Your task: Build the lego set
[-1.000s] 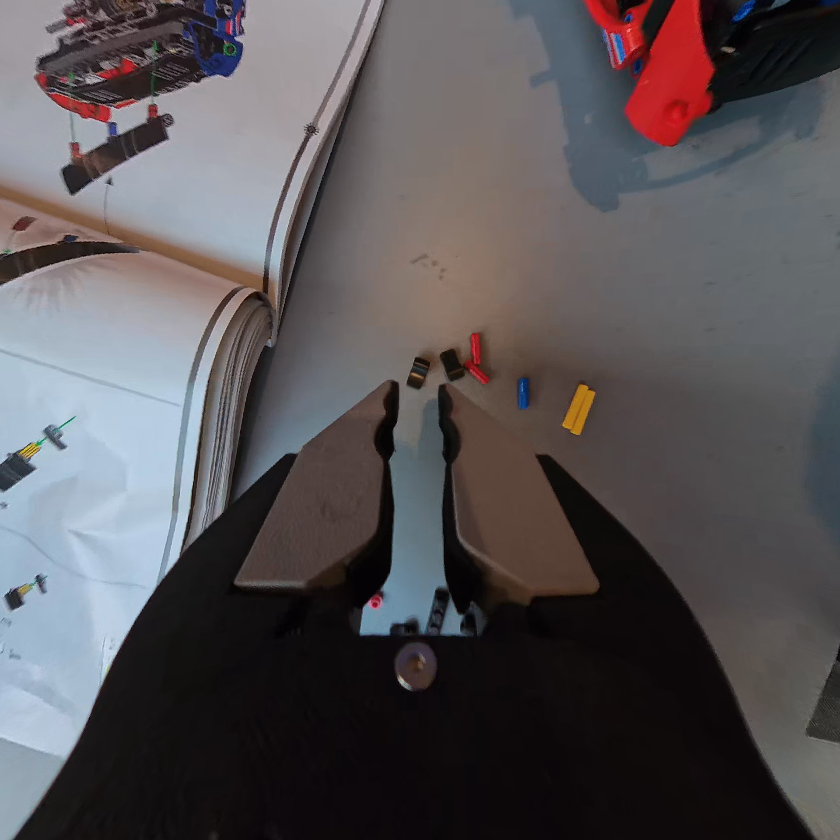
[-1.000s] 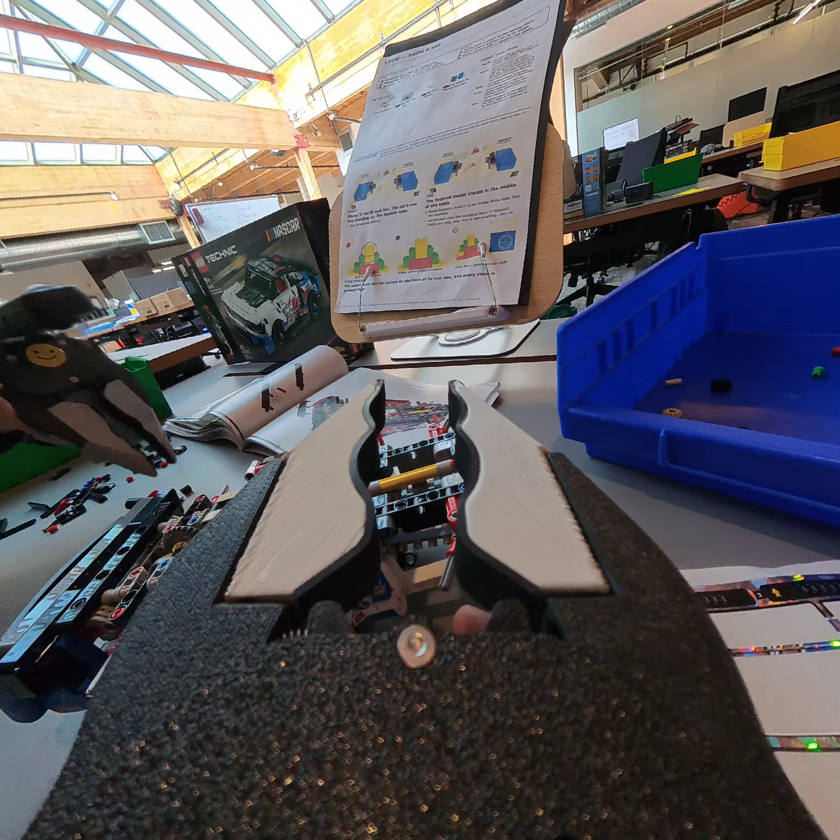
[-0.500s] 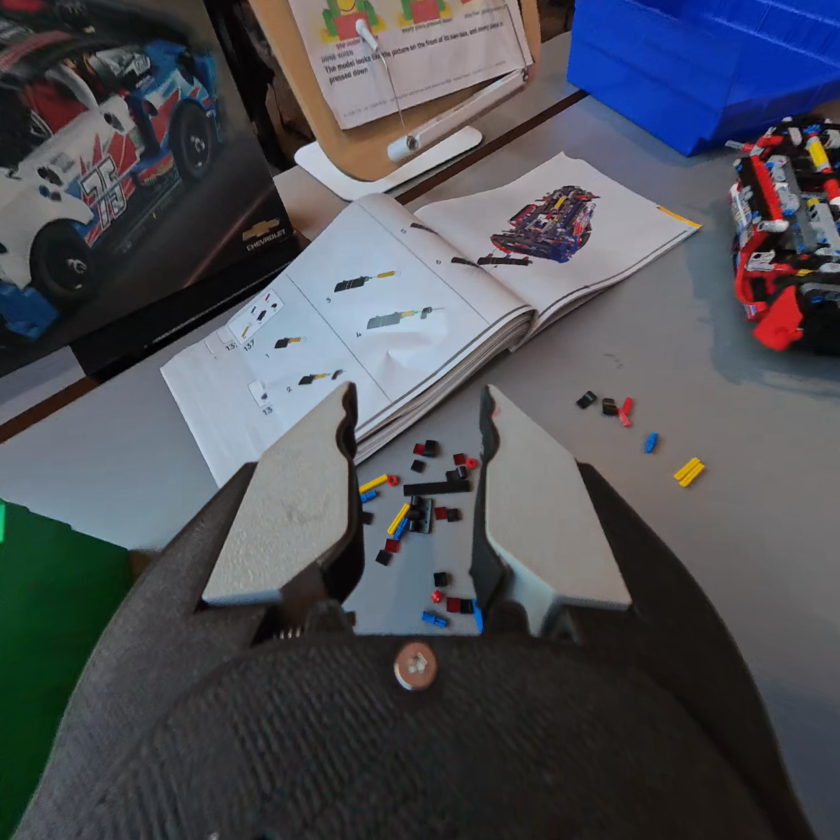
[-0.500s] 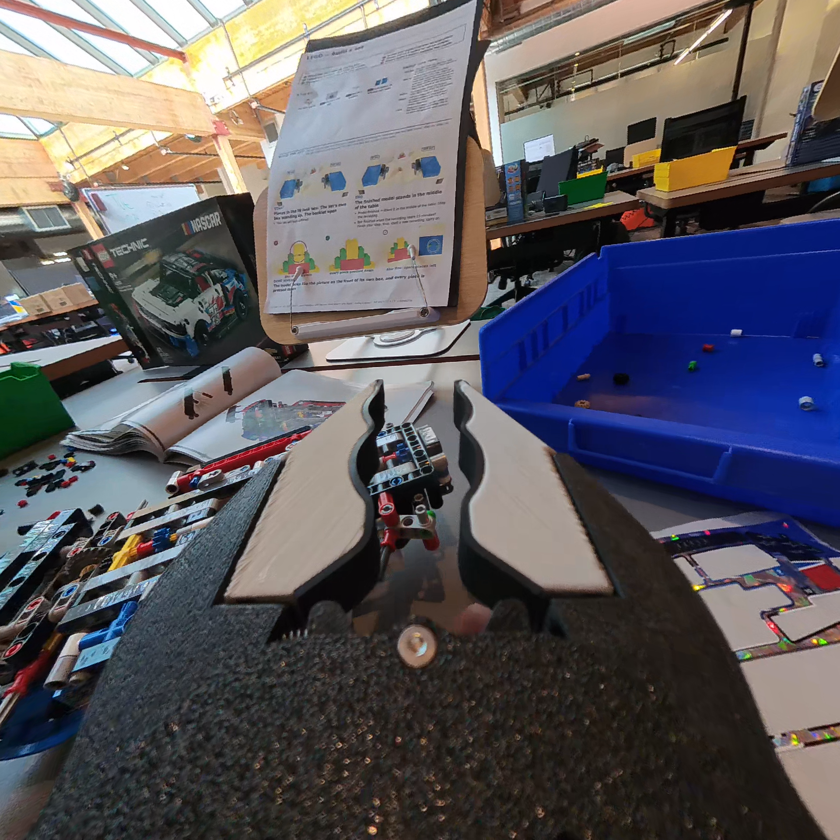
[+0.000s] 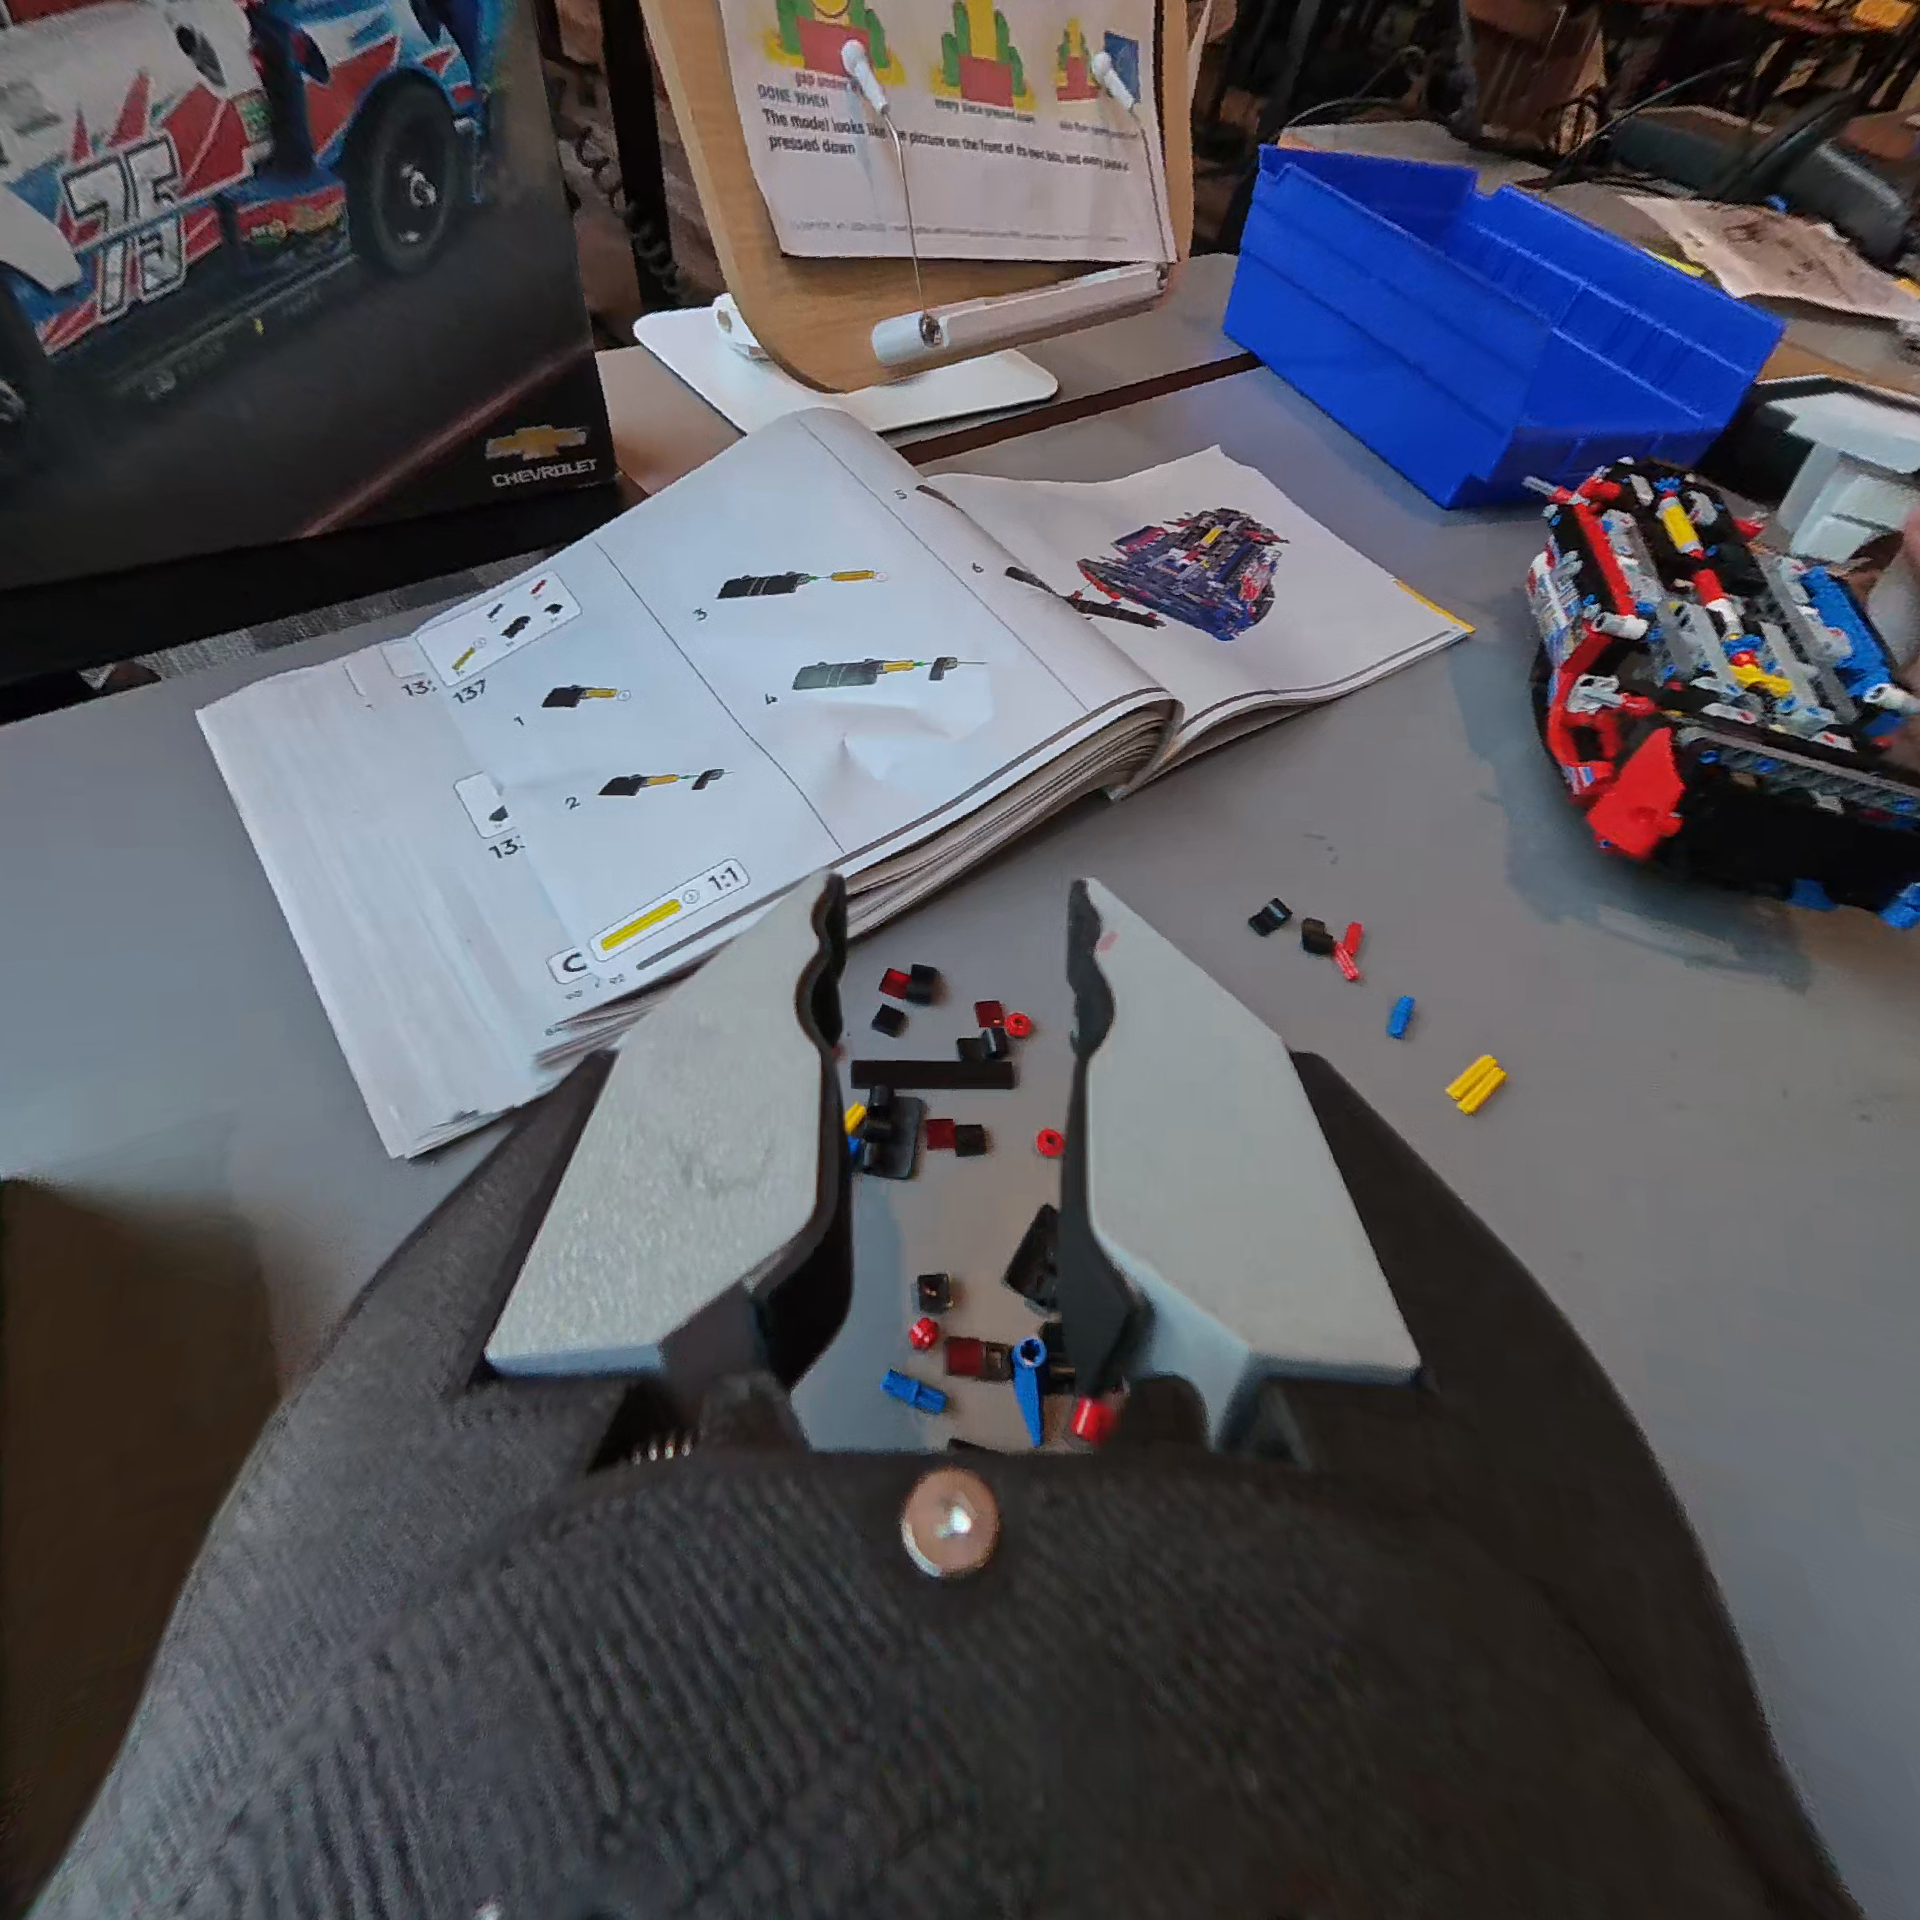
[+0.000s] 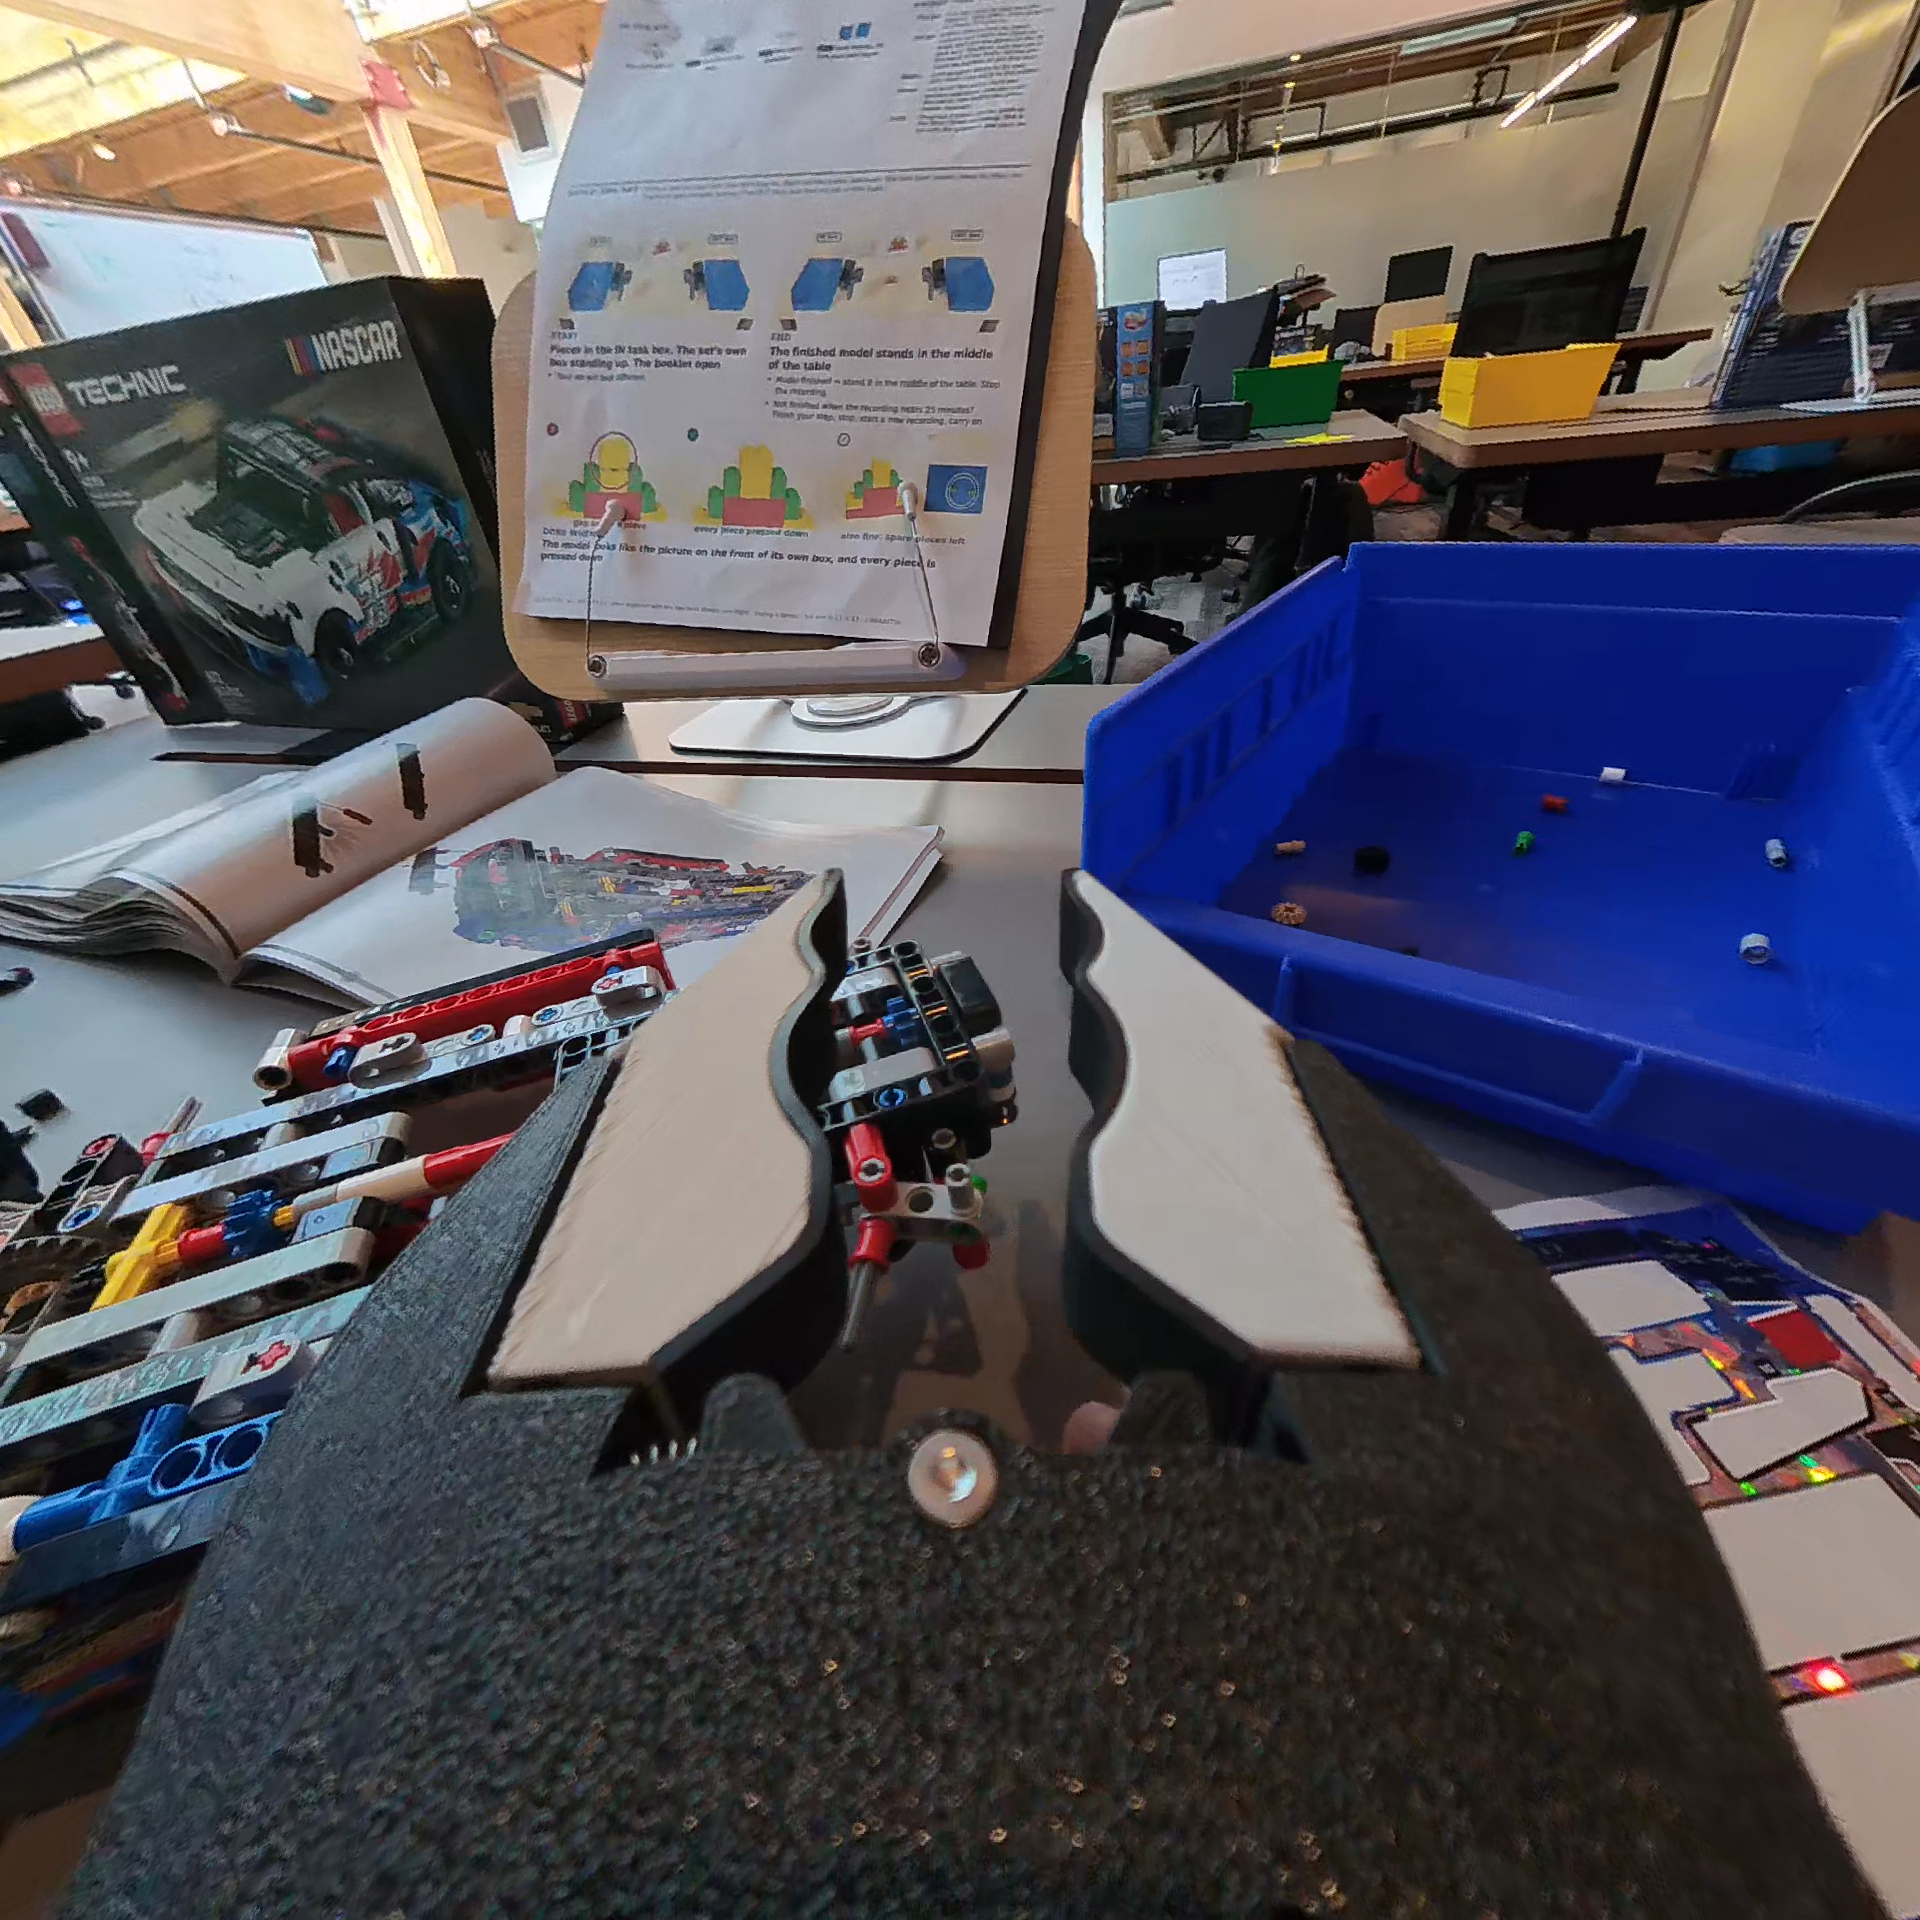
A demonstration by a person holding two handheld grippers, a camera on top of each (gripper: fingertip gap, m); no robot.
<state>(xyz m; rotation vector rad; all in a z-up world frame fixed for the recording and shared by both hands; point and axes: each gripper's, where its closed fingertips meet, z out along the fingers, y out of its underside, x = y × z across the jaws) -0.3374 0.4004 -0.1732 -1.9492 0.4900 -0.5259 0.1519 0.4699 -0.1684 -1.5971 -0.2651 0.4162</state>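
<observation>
On the grey desk (image 5: 1662,1195), the left tool (image 5: 948,914) hangs with its jaws spread and nothing between them, above a scatter of small loose pieces (image 5: 935,1081) in black, red and blue. A black beam (image 5: 932,1073) among them lies crosswise to the tool's fingers. To the right of that scatter, well apart, sit a blue pin (image 5: 1401,1016) and a pair of yellow pins (image 5: 1475,1084), with bare desk around them.

The open instruction booklet (image 5: 727,727) lies just beyond the left tool's tips, its spine running away toward the upright set box (image 5: 260,260). The half-built car chassis (image 5: 1714,675) rests at the desk's right side, its long axis pointing away toward the blue bin (image 5: 1455,312), its red end nearest the camera.

In the right wrist view, the right tool (image 6: 951,894) also stands open and empty. A small black-and-red subassembly (image 6: 914,1081) lies on the desk between its fingers, closer to the left finger; whether it touches that finger cannot be told. The chassis (image 6: 312,1143) stretches off to the left, and the bin's front wall (image 6: 1558,1081) closes the room on the right.
</observation>
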